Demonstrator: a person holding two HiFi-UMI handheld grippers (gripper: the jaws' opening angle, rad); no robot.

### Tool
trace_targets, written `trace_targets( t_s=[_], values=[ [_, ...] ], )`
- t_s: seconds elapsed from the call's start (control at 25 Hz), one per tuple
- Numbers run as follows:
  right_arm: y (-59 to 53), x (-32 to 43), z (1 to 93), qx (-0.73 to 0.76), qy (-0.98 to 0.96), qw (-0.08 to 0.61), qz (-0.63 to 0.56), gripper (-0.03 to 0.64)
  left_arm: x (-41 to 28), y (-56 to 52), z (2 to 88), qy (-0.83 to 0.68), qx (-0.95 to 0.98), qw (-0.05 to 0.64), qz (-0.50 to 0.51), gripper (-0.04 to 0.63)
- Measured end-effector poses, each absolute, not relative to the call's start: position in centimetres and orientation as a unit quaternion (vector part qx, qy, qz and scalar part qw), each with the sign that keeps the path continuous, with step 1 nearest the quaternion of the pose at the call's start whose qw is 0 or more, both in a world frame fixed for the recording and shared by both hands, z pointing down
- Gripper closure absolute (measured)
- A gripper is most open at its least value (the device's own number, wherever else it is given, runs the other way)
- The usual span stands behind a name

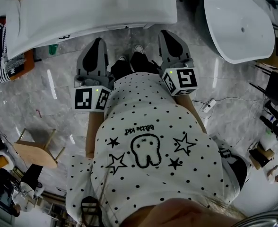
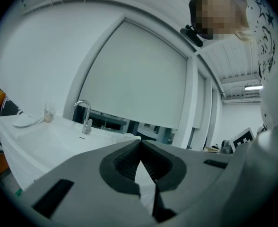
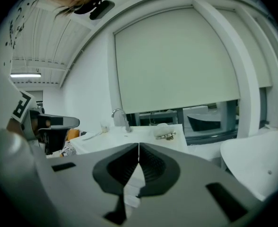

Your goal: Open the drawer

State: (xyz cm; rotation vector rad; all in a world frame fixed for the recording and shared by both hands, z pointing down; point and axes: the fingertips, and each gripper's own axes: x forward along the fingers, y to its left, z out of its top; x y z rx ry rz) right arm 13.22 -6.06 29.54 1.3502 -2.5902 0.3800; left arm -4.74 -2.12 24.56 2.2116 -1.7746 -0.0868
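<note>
At the lower left of the head view stands a wooden stool (image 1: 35,151) on the grey marble floor (image 1: 54,86). At the upper left is a white washbasin (image 1: 106,8); its tap (image 2: 84,116) shows at the left of the left gripper view. The drawer itself I cannot make out in any view. Below the washbasin, left of the middle, I hold my left gripper (image 1: 98,42). Its jaws are pressed together and nothing is between them. In the middle my shoes (image 1: 129,56) point toward the washbasin. Just right of them is my right gripper (image 1: 168,34), also closed and empty. Both grippers are apart from the washbasin. At the upper right lies an oval white basin (image 1: 238,22).
</note>
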Motion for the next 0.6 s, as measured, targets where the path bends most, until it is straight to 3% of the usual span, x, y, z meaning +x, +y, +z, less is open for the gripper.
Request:
trace_targets(
  t_s=[0.6],
  values=[
    [-7.4, 15.8, 29.1, 0.489, -0.861, 0.102, 0.097, 0.601, -3.1, -4.5, 24.8, -0.598, 0.786, 0.149, -0.042, 0.591]
  ],
)
